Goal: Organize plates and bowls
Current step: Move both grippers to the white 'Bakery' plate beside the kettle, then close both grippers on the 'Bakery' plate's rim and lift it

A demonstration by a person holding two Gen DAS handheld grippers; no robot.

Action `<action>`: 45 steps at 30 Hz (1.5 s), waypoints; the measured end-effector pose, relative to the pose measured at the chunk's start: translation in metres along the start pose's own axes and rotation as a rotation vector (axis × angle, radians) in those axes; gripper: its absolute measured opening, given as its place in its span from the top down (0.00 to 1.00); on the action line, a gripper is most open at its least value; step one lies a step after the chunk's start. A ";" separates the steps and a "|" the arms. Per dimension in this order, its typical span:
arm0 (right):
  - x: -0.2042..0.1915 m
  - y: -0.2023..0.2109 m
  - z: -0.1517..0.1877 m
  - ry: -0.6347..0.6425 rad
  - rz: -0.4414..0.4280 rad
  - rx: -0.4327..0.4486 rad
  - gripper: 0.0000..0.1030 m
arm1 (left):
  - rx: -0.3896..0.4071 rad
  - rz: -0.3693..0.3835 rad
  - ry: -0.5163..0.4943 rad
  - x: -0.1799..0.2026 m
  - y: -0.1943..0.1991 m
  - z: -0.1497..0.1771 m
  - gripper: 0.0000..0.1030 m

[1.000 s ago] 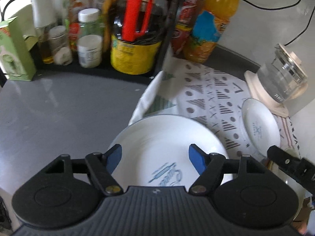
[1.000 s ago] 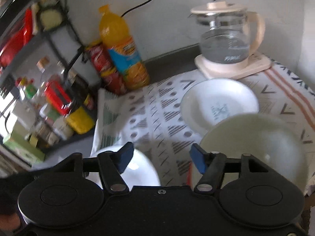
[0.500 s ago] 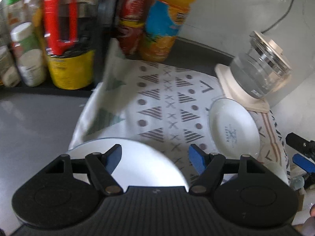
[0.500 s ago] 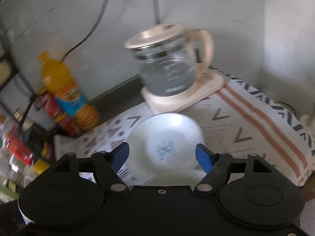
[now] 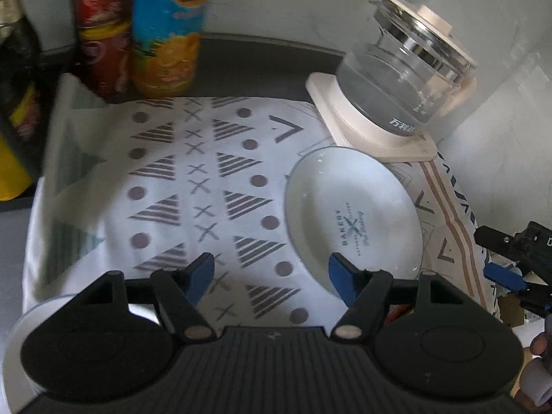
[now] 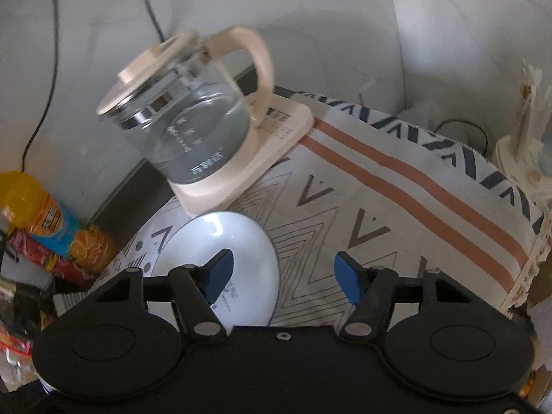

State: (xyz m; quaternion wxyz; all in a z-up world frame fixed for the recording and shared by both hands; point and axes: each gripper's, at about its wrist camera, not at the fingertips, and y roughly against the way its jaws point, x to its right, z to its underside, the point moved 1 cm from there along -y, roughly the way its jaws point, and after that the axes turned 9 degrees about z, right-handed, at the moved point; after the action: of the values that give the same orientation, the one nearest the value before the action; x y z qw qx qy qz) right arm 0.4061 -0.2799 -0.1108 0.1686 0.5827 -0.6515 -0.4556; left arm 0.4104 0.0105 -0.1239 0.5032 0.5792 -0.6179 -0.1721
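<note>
Left wrist shows my left gripper (image 5: 270,274) open over the cloth (image 5: 193,186), the plate (image 5: 353,212) just beside the kettle (image 5: 402,89), probably next to stack, while my right gripper (image 6: 281,272) hangs open, empty.

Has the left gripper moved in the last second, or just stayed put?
Yes. The left gripper has swung rightward, off the big plate toward the small plate beside the kettle.

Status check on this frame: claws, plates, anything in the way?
Left claw open, empty. Right claw open, empty. Small white plate flat on patterned cloth, ungrasped. Glass kettle on its base right behind the plate.
</note>
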 end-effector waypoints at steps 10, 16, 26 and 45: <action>0.007 -0.040 -0.009 -0.049 -0.033 -0.145 0.52 | -0.076 0.030 -0.015 0.005 -0.042 -0.014 0.45; 0.011 -0.068 -0.008 -0.122 -0.063 -0.259 0.66 | -0.128 0.037 0.009 0.001 -0.063 -0.014 0.64; -0.008 -0.099 -0.013 -0.098 -0.068 -0.400 0.75 | -0.125 0.029 -0.014 0.007 -0.076 -0.016 0.77; -0.012 -0.091 -0.010 -0.037 -0.149 -0.363 0.94 | -0.051 0.035 0.007 0.009 -0.056 -0.022 0.89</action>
State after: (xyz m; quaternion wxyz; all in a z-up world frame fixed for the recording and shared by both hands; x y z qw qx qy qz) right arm 0.4715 -0.2640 -0.1736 0.2244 0.5810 -0.5167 -0.5875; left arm 0.4601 -0.0045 -0.1554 0.5229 0.5560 -0.6214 -0.1770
